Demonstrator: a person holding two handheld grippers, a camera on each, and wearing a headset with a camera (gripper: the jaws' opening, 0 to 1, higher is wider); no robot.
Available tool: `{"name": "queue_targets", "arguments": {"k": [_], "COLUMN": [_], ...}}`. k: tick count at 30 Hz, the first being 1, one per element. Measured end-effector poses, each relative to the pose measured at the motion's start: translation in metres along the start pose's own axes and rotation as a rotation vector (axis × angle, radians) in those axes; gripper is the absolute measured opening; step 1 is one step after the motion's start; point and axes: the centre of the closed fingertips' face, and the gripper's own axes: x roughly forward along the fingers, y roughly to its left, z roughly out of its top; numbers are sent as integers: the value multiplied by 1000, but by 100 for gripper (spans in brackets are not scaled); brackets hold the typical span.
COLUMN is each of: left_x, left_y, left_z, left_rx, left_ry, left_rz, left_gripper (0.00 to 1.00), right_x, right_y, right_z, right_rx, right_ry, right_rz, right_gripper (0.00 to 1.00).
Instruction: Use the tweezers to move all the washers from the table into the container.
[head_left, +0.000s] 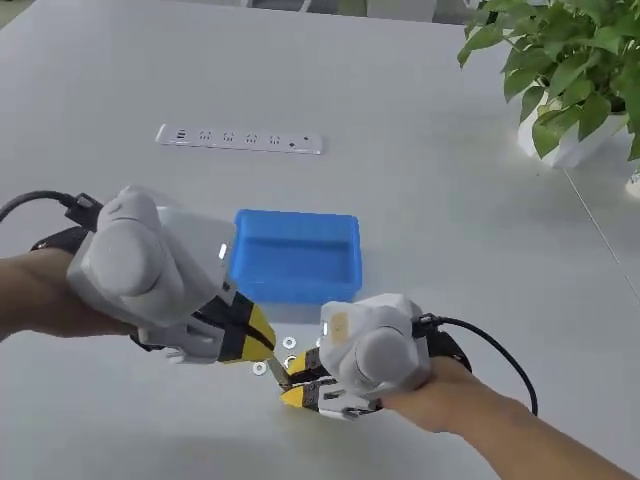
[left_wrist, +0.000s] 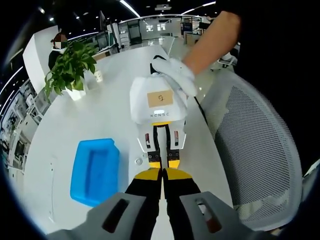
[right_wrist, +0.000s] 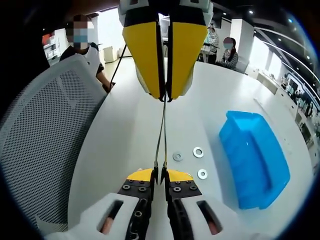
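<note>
Pinching the tweezers (right_wrist: 162, 131) from both ends, low over the bench (right_wrist: 120, 140).
Squeezing the right gripper (right_wrist: 160, 176) fingers down to a hairline gap on the near end of the thin metal tweezers, and clamping the yellow fingers of the left gripper (right_wrist: 165, 96) just as tightly on the far end, tip facing tip, with the tweezers stretching straight between. Holding all this just beside three washers (right_wrist: 198, 151) lying flat on the bench, a little apart from one another, between the tweezers and the blue container (right_wrist: 255, 150). Working near that container, sitting open side up on the bench, close to the washers but not touching them.
</note>
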Motion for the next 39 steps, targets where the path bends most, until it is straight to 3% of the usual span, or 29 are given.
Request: {"name": "queue_targets", "arguments": {"k": [8, 18, 23, 25, 27, 39], "left_x": [3, 12, 17, 20, 23, 25], "left_y": [-2, -8, -9, -10, -11, -6], "left_z": [6, 8, 11, 11, 5, 2], "left_rx": [3, 8, 9, 11, 32, 33], "left_ry": [-47, -70, -99, -94, -53, -62], "left_rz": [-21, -47, -53, -58, -62, -45], "left_gripper": [5, 6, 6, 6, 7, 8], "right_x": [-1, -2, -4, -4, -4, -5], "right_y": [1, 2, 4, 4, 4, 3], "right_z": [-2, -2, -3, -3, -3, -4], "right_rx": [12, 9, -29, -33, -37, -27], "right_ry": [-17, -22, -32, -37, -38, -33], "right_rz": [1, 4, 4, 4, 5, 4], "right_gripper": [9, 8, 7, 7, 7, 7]}}
